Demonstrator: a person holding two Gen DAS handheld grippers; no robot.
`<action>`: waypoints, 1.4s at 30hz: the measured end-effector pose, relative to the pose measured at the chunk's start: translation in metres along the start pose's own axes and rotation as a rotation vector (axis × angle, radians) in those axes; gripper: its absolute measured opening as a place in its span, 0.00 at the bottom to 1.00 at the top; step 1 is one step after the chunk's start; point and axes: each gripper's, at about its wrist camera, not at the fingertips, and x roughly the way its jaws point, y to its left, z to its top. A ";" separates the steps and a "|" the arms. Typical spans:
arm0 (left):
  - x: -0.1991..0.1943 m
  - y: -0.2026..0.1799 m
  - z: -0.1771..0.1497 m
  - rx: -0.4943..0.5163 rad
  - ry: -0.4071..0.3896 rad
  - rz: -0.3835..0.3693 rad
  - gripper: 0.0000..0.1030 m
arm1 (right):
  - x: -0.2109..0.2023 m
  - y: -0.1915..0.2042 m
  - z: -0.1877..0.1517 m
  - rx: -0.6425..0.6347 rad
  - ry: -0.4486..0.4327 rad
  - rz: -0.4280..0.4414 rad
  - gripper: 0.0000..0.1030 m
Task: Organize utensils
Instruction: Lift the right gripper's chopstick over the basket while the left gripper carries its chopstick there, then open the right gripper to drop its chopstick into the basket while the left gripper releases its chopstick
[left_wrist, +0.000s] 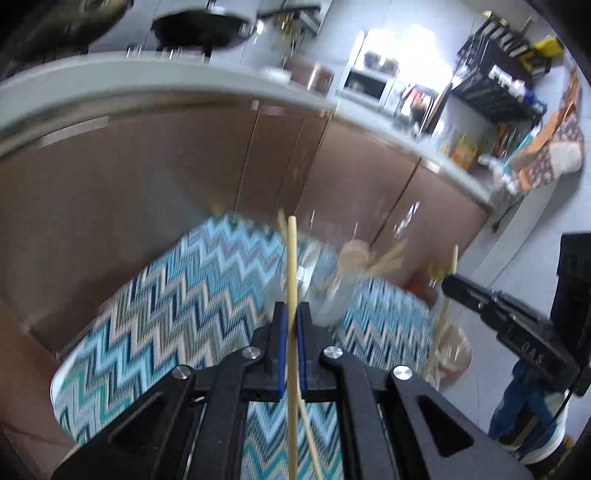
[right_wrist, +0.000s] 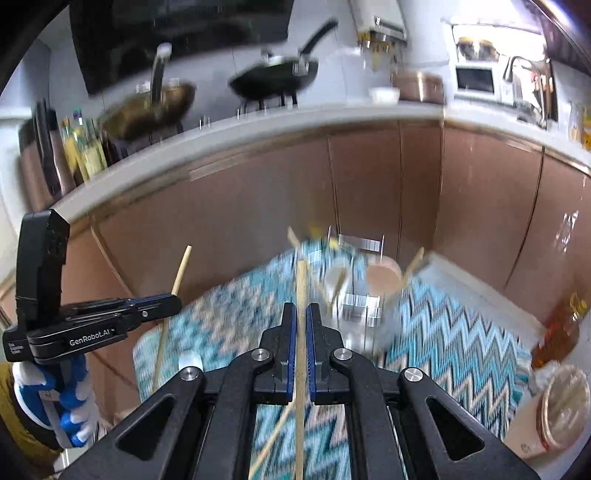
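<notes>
**Chopsticks clamped in both grippers above the zigzag cloth**

Across the top of both views: a brown cabinet front (right_wrist: 236, 229) under a pale counter (right_wrist: 258, 122), with a black pan (right_wrist: 275, 79) and a brass-coloured wok (right_wrist: 147, 110) on the stove at upper centre and upper left of the right wrist view. A white microwave (right_wrist: 474, 79) at upper right there.

Below, filling the lower middle of each frame: a surface (left_wrist: 166, 295) covered by a blue, white and grey zigzag cloth, blurred by motion. At its far end, centre right of the right wrist view: a metal utensil rack (right_wrist: 360, 306) with pale cups and wooden utensils sticking out, too blurred to count.

Left gripper (left_wrist: 291, 314), bottom centre of its own view: fingers clenched on a light wooden chopstick (left_wrist: 291, 258), standing upright in the frame, tip up near frame centre, a second pale stick crossing beneath it. Seen also at left of the right wrist view, held in a blue and white gloved hand (right_wrist: 70, 402).

Right gripper (right_wrist: 301, 317), bottom centre of its own view: fingers clenched on another wooden chopstick (right_wrist: 301, 288), likewise upright in the frame, another stick angling off below. Seen at right edge of the left wrist view too, stick through its tips.
</notes>
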 end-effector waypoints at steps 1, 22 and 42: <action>0.000 -0.003 0.008 0.003 -0.032 -0.010 0.04 | -0.004 -0.002 0.007 0.003 -0.046 0.016 0.05; 0.122 -0.051 0.081 0.038 -0.476 0.062 0.05 | 0.063 -0.064 0.068 0.026 -0.498 -0.060 0.05; 0.077 -0.045 0.036 0.054 -0.445 0.130 0.37 | 0.034 -0.046 0.018 0.002 -0.422 -0.125 0.16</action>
